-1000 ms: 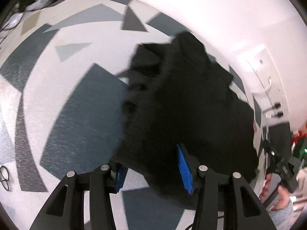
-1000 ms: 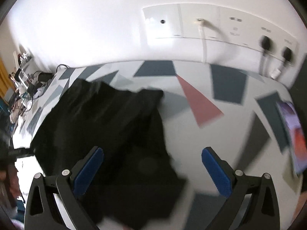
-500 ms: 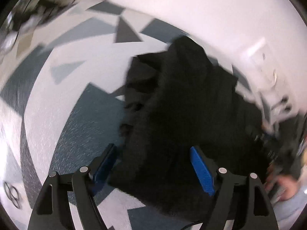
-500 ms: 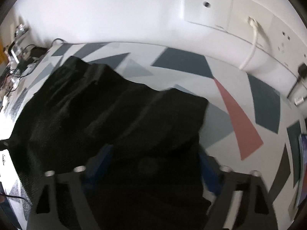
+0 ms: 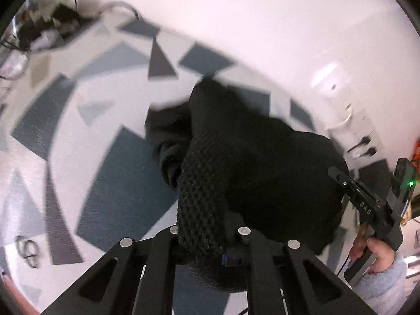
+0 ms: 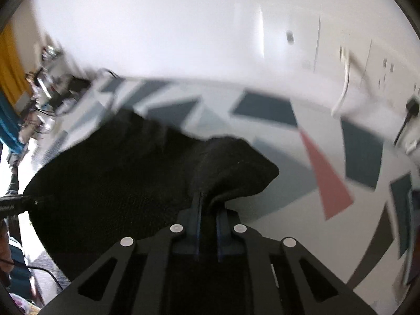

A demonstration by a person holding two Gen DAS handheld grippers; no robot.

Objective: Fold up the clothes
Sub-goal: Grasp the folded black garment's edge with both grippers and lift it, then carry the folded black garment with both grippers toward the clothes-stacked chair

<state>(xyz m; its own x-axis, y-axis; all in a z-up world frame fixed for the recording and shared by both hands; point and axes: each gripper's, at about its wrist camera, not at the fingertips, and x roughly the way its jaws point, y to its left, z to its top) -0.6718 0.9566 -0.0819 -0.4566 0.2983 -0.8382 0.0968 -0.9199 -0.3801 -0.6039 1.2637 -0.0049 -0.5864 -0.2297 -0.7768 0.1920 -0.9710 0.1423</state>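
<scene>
On patterned cloth [image 6: 262,199], black knit garment [image 6: 126,173] in both hand-held grippers

- A white surface [image 5: 78,136] patterned with grey-blue triangles and blocks carries my work; one pink wedge [image 6: 328,181] shows at the right.
- A black knit garment [image 5: 257,162] lies bunched across its middle, part lifted.
- Tangled cables and small gear [image 5: 44,29] crowd the far left corner.
- A thin dark looped item [image 5: 26,249] sits at my near left edge.
</scene>
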